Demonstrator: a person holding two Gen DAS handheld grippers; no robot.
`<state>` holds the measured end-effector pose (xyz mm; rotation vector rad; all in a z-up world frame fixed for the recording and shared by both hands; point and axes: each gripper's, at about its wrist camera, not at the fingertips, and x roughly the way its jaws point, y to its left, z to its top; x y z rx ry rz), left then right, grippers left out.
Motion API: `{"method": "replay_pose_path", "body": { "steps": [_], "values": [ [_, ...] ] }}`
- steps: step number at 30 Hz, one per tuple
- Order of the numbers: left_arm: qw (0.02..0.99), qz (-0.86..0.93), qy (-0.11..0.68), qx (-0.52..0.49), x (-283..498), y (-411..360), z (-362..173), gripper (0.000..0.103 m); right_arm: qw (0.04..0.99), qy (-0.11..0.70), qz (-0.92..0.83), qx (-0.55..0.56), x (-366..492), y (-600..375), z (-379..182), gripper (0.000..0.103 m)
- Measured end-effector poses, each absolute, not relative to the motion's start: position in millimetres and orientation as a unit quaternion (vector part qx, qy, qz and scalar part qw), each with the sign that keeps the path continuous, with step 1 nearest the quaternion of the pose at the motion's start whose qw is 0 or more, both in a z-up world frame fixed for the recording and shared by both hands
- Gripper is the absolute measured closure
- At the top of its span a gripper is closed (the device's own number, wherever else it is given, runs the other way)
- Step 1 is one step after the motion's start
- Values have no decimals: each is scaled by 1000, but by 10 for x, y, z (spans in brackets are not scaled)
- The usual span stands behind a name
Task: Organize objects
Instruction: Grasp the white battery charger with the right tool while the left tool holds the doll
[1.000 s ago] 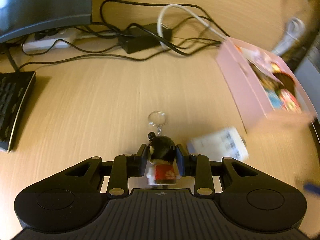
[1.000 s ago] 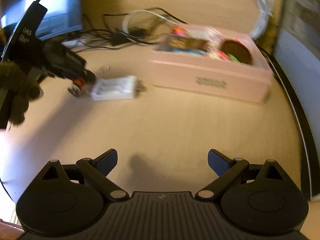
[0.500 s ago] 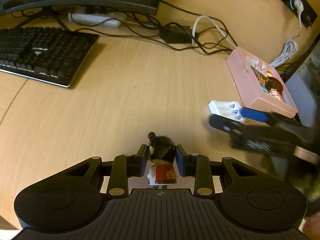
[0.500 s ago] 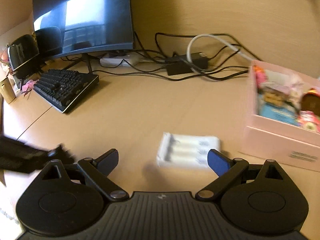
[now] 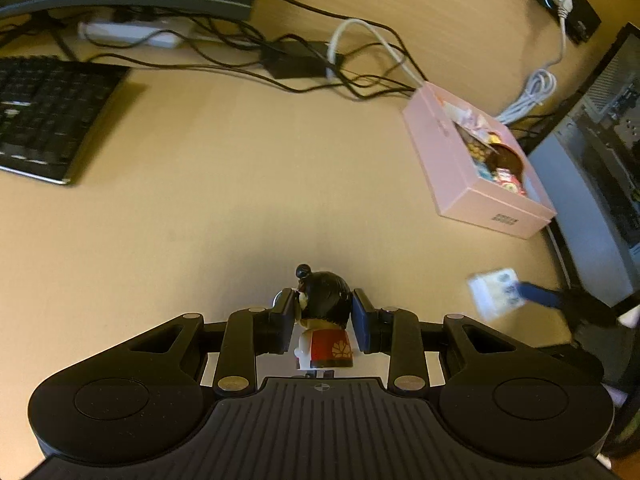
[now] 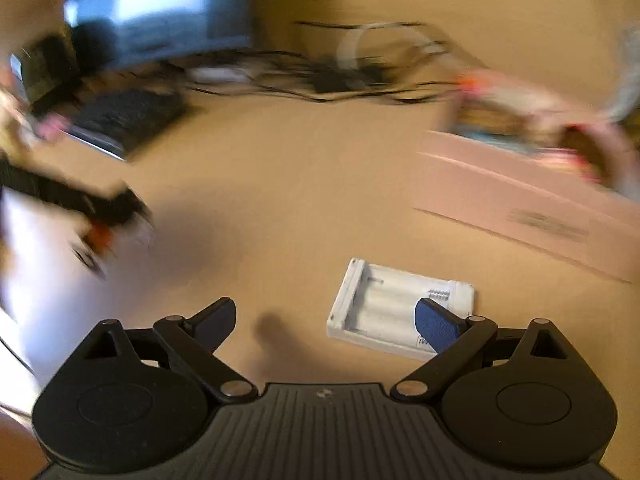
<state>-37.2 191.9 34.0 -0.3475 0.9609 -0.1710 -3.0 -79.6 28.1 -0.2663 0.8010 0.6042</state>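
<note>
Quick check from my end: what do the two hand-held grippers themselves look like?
Both match: left hand-held gripper and right hand-held gripper have matte black ribbed bodies, two round side discs, black linkage arms with silver rivets, blue finger pads and a small crosshair mark. No cables or sleeves show.

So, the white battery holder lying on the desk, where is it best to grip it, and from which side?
Probably across its two long side walls, coming from above. The white battery holder lies flat on the desk, open side up, so only its thin rim stands clear. The right gripper hangs open near it.
</note>
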Motion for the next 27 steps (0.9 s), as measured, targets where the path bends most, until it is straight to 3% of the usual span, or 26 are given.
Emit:
{"method": "replay_pose_path", "body": {
  "steps": [4,20,27],
  "values": [
    [865,-101,460,-176,-250,1719,327,70,908,335,182,-172,-217,-1279,370,6],
    [861,-116,465,-171,-233,1316,422,70,872,461,118,116,264,-1827,247,6],
    [862,-78,468,-181,-399,1538,421,70,882,437,170,41,433,-1413,188,6]
  ]
}}
